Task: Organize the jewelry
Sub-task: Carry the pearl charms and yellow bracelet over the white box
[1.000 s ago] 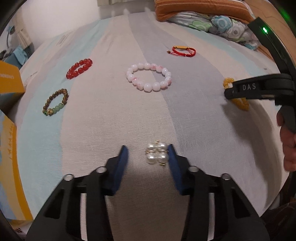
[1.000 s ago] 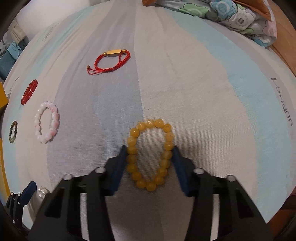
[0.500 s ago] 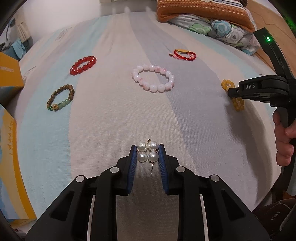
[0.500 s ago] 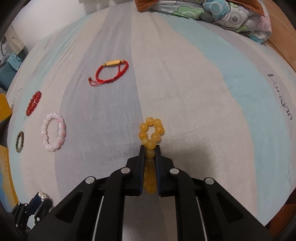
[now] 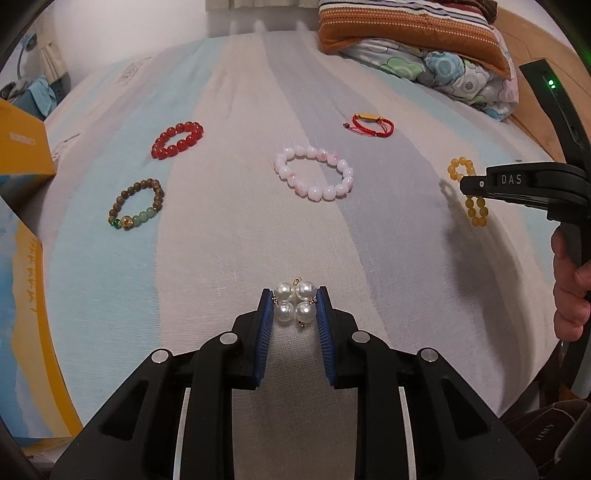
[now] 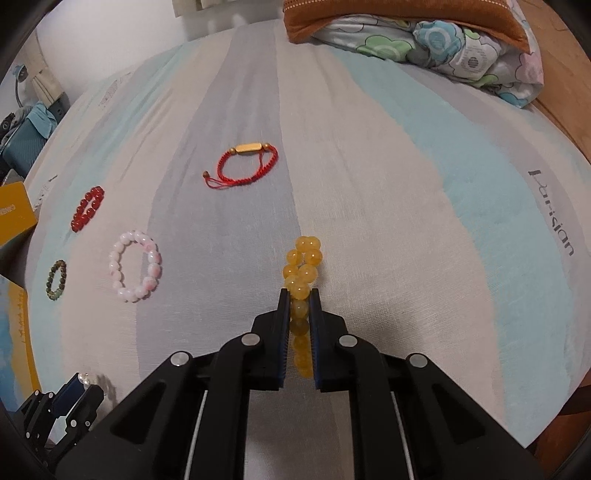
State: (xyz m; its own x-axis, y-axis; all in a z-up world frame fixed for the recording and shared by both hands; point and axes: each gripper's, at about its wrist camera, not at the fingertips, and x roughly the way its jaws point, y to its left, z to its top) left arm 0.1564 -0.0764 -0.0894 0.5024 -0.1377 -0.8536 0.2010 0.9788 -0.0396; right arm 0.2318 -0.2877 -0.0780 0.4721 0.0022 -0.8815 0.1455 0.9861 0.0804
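Note:
My left gripper (image 5: 294,295) is shut on a cluster of white pearls (image 5: 294,302) and holds it above the striped bed sheet (image 5: 229,229). My right gripper (image 6: 298,295) is shut on a yellow bead bracelet (image 6: 302,273), squeezed into a narrow loop and lifted off the sheet; it also shows in the left wrist view (image 5: 466,190). On the sheet lie a pink bead bracelet (image 5: 314,172), a red bead bracelet (image 5: 177,140), a brown and green bead bracelet (image 5: 136,209) and a red cord bracelet (image 5: 371,124).
An orange box (image 5: 22,151) stands at the left edge of the bed. A folded flowered quilt (image 5: 436,62) and an orange pillow (image 5: 402,29) lie at the far right. The bed's near edge drops off below both grippers.
Both grippers closed from open: the left on the pearls, the right on the yellow bracelet, squeezing it narrow. Both then lifted their pieces up off the sheet.

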